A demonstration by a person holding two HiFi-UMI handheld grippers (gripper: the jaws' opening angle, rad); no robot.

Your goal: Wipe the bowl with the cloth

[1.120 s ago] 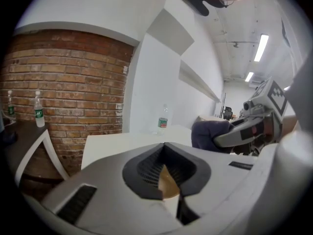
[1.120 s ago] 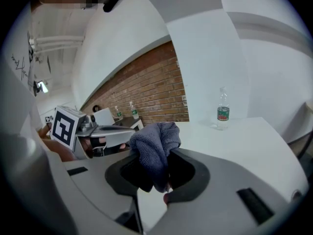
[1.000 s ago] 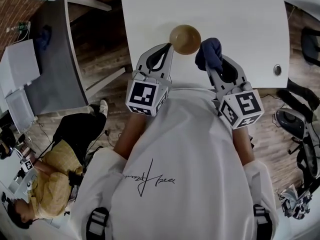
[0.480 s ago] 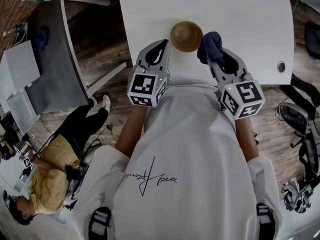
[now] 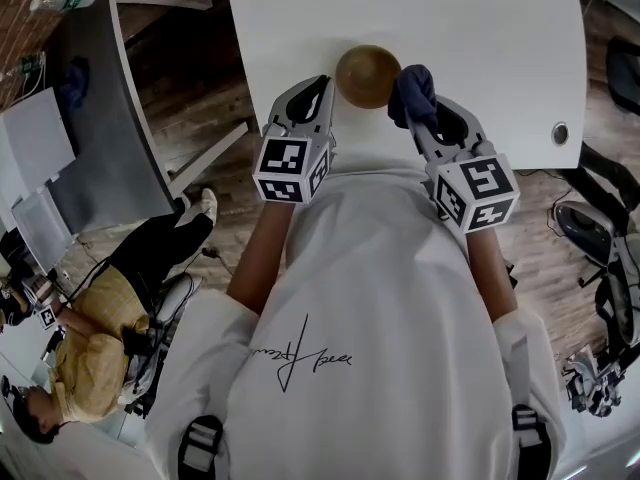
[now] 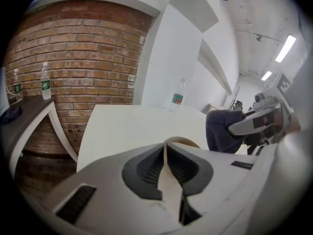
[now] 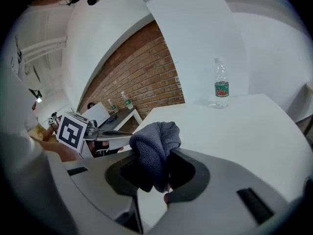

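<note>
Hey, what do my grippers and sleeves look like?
Left gripper and right gripper: light grey shells, curved jaws, dark ribbed pads, each with a white cube bearing black square markers. White short-sleeved shirt.

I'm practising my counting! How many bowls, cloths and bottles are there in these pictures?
Bowl: 1
Cloth: 1
Bottle: 3
Total: 5
</note>
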